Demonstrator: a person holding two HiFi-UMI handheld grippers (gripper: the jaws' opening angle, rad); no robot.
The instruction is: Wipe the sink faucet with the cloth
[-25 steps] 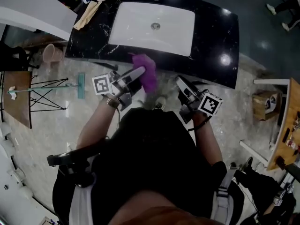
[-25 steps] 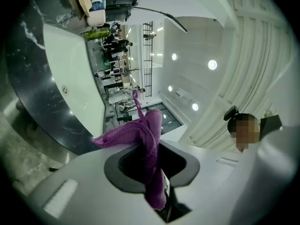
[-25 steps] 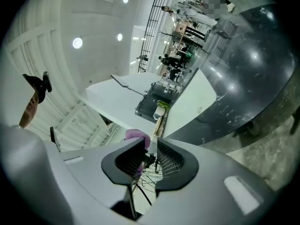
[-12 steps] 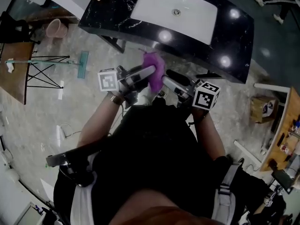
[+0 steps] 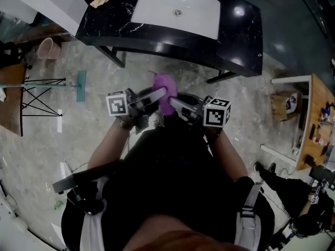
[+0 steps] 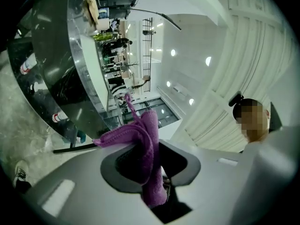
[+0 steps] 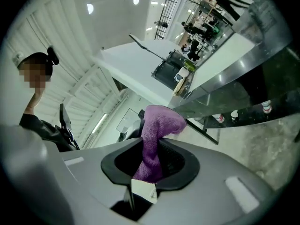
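Note:
A purple cloth (image 5: 165, 89) hangs in the air between my two grippers, well back from the black counter (image 5: 238, 38) and its white sink (image 5: 157, 9). The faucet lies at the head view's top edge and I cannot make it out. My left gripper (image 5: 159, 94) has the cloth (image 6: 151, 142) between its jaws, which are opening slightly while the pads still touch it. My right gripper (image 5: 173, 102) meets it from the right. Its jaws are closing and pinch the cloth's (image 7: 158, 125) lower fold.
A pink bucket (image 5: 47, 48), a floor squeegee (image 5: 81, 85) and a folding rack (image 5: 31, 95) stand on the marble floor at the left. A wooden table (image 5: 320, 119) and a cardboard box (image 5: 285, 104) are at the right. Another person (image 5: 293, 192) is at the lower right.
I have stepped back from the sink. The right gripper swung left to meet the left one and now has its jaws on the cloth, which before only the left gripper held.

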